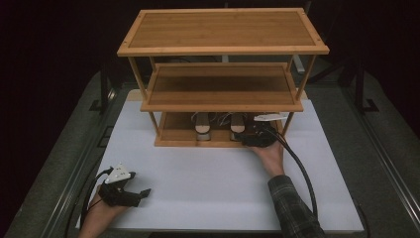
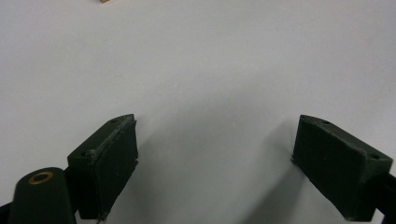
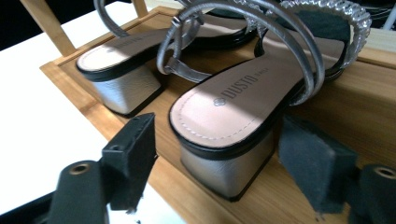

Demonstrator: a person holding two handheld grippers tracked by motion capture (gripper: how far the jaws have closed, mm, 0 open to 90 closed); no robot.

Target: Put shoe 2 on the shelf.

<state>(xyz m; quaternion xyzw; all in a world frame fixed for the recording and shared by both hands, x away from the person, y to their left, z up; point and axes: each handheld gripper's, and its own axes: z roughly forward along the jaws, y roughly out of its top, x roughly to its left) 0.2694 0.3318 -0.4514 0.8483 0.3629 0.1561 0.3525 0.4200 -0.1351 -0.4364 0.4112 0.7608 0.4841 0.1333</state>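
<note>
Your right gripper (image 3: 215, 163) fingers straddle the "DUSTO" sandal (image 3: 238, 107) heel without pressing it; your left gripper (image 2: 215, 163) fingers are open above the counter (image 2: 210, 60).

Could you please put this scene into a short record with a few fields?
Setting: white table with a three-shelf wooden rack
Bottom shelf: two silver block-heel sandals, heels toward the person
Near sandal: its heel sits between the right tongs' jaws, pads not touching it
Other sandal: beside it on the same shelf
Left tongs: open, over bare table, nothing between the jaws
Upper shelves: nothing on them
</note>
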